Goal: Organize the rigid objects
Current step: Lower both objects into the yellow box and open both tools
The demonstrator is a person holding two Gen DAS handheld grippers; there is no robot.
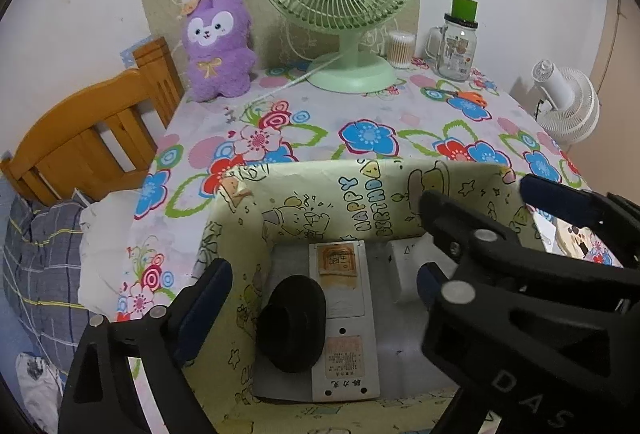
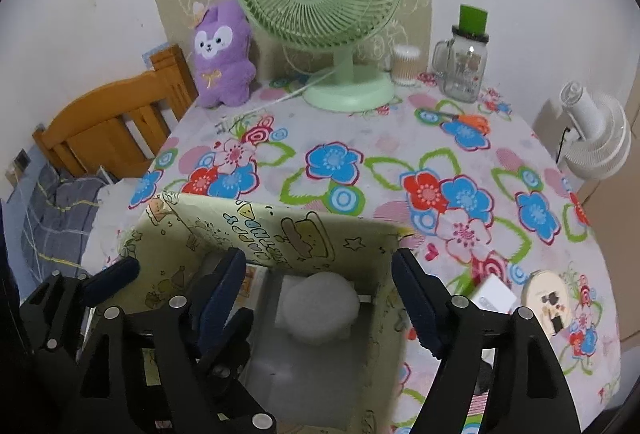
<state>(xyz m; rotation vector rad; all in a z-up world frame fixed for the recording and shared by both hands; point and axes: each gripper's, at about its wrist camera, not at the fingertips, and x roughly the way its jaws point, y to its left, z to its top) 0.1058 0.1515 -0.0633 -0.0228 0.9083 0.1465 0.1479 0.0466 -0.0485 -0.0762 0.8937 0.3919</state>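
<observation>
With both my left gripper point(image 1: 324, 298) and right gripper point(image 2: 320, 294) spread empty above the box point(image 1: 360, 189) holding the remote point(image 1: 344, 318), I might clip its wall withdrawing.

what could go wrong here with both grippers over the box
1. The left gripper and right gripper hang open over the same paper-lined box; they may knock each other.
2. A finger could catch the box's thin wall and drag it across the table.
3. The black round lid lies on a white remote and might slide.
</observation>
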